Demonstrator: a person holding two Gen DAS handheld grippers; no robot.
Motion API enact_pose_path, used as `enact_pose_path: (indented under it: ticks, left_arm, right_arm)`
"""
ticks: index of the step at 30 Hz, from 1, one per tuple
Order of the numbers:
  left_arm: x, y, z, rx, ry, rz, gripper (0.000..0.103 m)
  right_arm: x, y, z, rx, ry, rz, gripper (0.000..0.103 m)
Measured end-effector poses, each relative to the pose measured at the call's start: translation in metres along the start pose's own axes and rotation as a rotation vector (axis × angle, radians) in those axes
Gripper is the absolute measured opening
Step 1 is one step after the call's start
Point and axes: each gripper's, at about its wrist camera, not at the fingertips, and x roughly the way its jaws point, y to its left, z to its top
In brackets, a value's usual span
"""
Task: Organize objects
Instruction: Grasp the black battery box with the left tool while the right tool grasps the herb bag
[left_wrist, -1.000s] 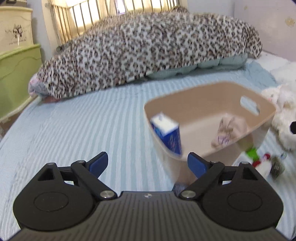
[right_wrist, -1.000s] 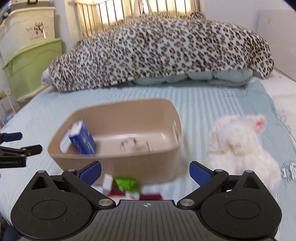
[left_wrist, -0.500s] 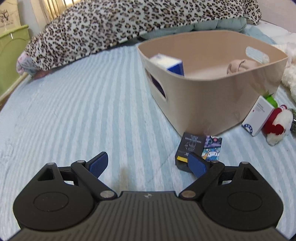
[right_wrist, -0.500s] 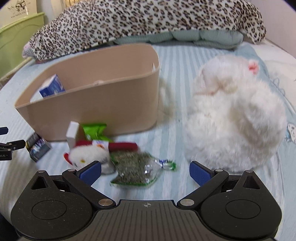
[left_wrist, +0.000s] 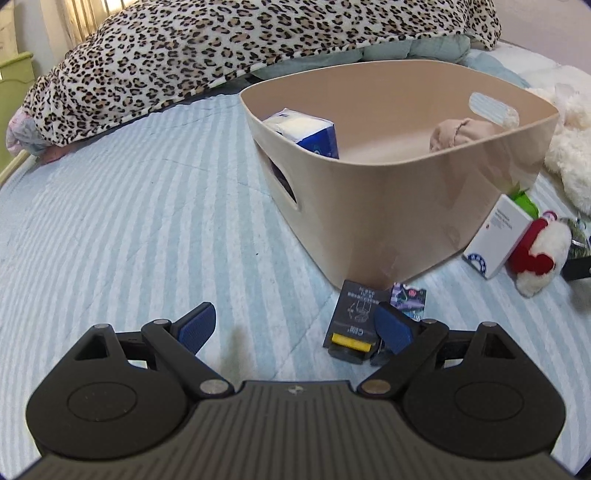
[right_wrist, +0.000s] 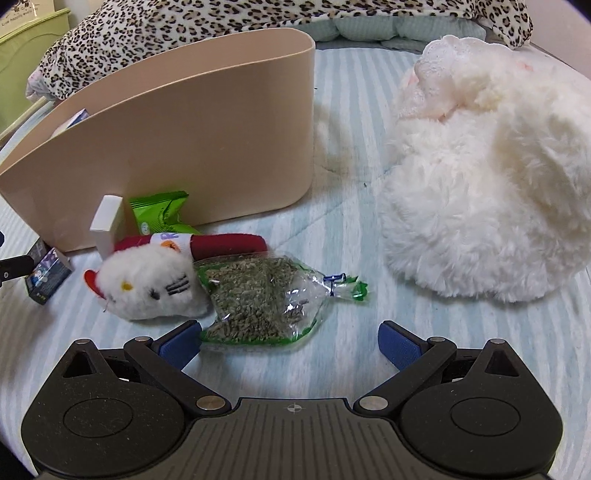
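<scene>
Soft, even daylight fills the room, brightest toward the curtained window (left_wrist: 79, 14) at the back, leaving only faint shadows on the striped bedspread (left_wrist: 129, 221). Fisheye bending curves the edges, corners go dark, and both views look slightly soft.

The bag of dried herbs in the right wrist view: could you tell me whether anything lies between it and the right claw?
Nothing visible does. The bag of dried herbs lies just ahead of the open right claw, its near edge beside the left fingertip.

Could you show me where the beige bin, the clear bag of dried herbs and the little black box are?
Beige bin (left_wrist: 413, 221): left wrist view, on its near outer wall.
Bag of dried herbs (right_wrist: 255, 299): right wrist view, on the filled middle of the bag.
Black box (left_wrist: 352, 314): left wrist view, on its printed top face.
</scene>
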Motion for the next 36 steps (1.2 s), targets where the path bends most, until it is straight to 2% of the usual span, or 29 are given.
enact_pose_path:
  ticks: [4,7,14,18,23,25,27,30,34,35,36]
  left_arm:
    - [0.008,-0.005,0.005,0.011,0.003,-0.025,0.093]
    - [0.013,-0.014,0.006,0.052,0.0,0.014,0.093]
    - [0.021,-0.004,0.009,0.007,0.012,-0.033,0.092]
    - [0.021,0.001,0.012,0.012,0.025,-0.018,0.076]
    - [0.025,0.008,0.003,0.006,0.067,-0.04,0.072]
    - [0.028,0.007,-0.001,0.014,0.085,-0.067,0.059]
    - [0.029,0.004,-0.002,0.013,0.081,-0.077,0.055]
    - [0.03,0.002,0.001,-0.009,0.08,-0.109,0.034]
    - [0.026,-0.003,0.003,-0.025,0.062,-0.092,0.034]
    - [0.025,-0.002,0.002,-0.037,0.057,-0.086,0.034]
    - [0.023,-0.002,0.001,-0.052,0.053,-0.085,0.034]
  right_arm:
    - [0.006,0.002,0.003,0.0,-0.008,-0.007,0.103]
    - [0.008,0.005,0.004,-0.013,-0.016,-0.014,0.103]
    - [0.008,0.005,0.004,-0.025,-0.025,-0.012,0.102]
    - [0.006,0.01,0.008,-0.033,-0.035,-0.01,0.092]
    - [0.004,0.009,0.008,-0.042,-0.047,-0.003,0.091]
    - [0.003,0.006,0.006,-0.04,-0.049,0.001,0.09]
    - [0.002,0.006,0.006,-0.043,-0.051,0.001,0.088]
    - [-0.001,0.009,0.007,-0.056,-0.059,-0.001,0.084]
    - [-0.008,0.011,0.006,-0.066,-0.072,0.004,0.078]
    - [-0.01,0.011,0.006,-0.067,-0.072,0.012,0.054]
    - [-0.01,0.011,0.005,-0.063,-0.064,0.016,0.056]
